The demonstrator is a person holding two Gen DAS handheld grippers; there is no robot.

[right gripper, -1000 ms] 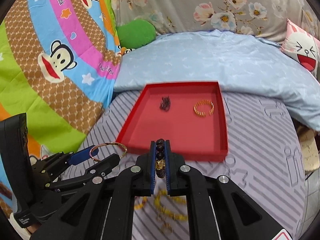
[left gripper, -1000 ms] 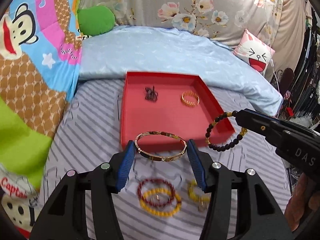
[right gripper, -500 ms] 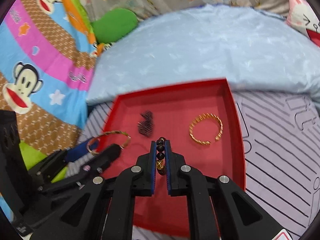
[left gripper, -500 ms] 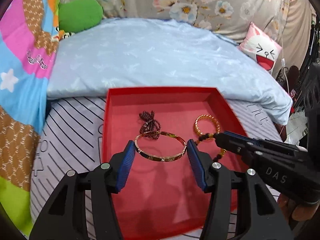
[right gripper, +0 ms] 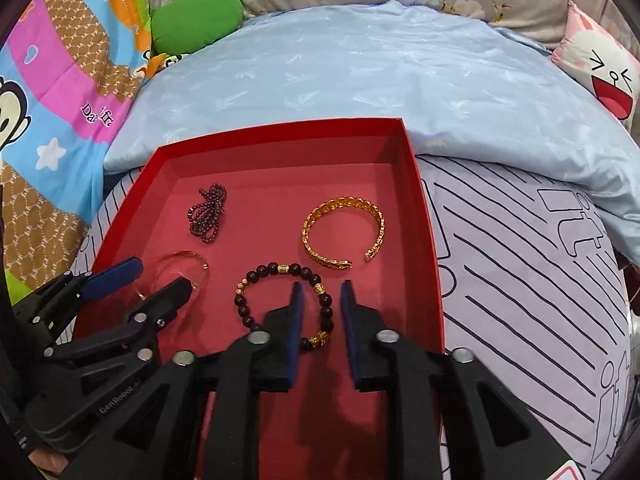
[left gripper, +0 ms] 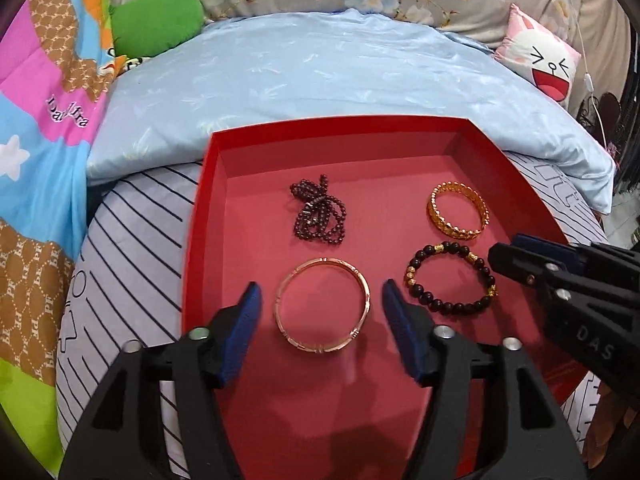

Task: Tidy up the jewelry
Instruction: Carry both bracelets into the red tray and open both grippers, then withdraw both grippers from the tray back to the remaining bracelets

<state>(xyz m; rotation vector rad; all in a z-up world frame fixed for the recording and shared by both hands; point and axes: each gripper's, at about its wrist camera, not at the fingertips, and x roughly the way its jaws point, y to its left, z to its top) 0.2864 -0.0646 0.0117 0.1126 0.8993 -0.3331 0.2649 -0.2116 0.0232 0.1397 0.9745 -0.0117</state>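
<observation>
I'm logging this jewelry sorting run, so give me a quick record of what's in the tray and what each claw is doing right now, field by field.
container: red tray on a striped bedsheet
far left of tray: dark bead strand, bunched
far right of tray: gold cuff
near left of tray: rose-gold bangle, lying flat
near right of tray: black-and-gold bead bracelet, lying flat
left claw: open, fingers either side of the rose-gold bangle, not touching it
right claw: open, straddling the bead bracelet's rim
items in tray: four
</observation>
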